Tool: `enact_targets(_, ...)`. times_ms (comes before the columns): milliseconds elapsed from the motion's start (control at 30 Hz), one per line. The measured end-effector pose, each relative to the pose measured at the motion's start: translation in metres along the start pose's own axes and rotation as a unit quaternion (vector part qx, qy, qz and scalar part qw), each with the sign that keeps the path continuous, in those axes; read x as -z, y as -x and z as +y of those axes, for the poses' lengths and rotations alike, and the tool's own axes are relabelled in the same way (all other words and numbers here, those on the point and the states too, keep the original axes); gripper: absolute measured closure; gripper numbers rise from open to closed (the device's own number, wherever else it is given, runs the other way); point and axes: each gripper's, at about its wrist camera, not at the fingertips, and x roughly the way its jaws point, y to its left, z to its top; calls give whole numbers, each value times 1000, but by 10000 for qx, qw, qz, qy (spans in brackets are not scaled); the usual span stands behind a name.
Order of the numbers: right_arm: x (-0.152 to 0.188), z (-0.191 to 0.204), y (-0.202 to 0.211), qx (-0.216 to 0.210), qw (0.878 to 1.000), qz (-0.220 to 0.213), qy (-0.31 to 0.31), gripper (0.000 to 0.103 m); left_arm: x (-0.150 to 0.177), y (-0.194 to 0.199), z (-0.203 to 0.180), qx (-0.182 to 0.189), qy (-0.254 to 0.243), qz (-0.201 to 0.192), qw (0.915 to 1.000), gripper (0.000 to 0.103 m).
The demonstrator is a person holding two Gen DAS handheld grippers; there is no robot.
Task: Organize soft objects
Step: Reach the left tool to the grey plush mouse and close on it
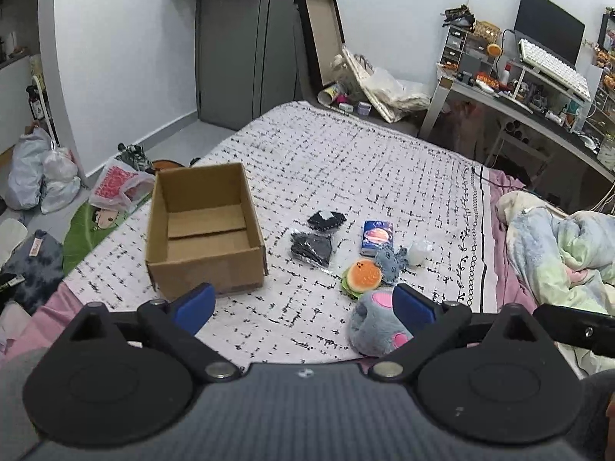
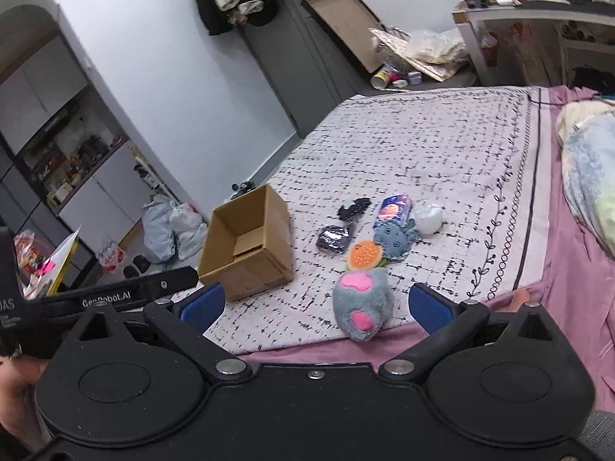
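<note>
On bed edge, fluffy grey plush paw with pink pads [image 2: 363,303]: light, squashy, pinch across middle; empty brown cardboard box [image 1: 203,230] nearby. Left gripper [image 1: 303,305] and right gripper [image 2: 315,303] spread apart, empty.

Bed [image 1: 346,161] fills frame centre, white cover with black dashed grid, pink sheet at lower edge. Open cardboard box [image 1: 203,230] left of centre. Right of it: two black packets [image 1: 311,247], blue pack [image 1: 376,236], grey plush [image 1: 392,261], burger toy [image 1: 363,274], white lump [image 1: 419,251]. Grey-pink plush [image 1: 374,324] lowest. Crumpled blanket [image 1: 557,246] far right.
</note>
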Motion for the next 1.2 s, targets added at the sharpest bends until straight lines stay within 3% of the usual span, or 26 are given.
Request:
enact_targets(633, -5, -59, -47, 49, 9944, 124, -1048, 6, 10, -82, -16, 166, 438, 475, 9978, 8)
enact_targets(833, -5, -68, -65, 117, 9907, 341, -1309, 10, 10, -105, -17, 261, 589, 672, 9957, 17)
enact_targets(967, -4, -77, -83, 65, 9860, 568, -1567, 20, 11, -121, -15, 357, 770, 859, 9927, 30)
enact_targets(1200, 0, -90, -121, -69, 9730, 1066, -2046, 34, 18, -150, -13, 584, 1052, 1210, 9853, 41)
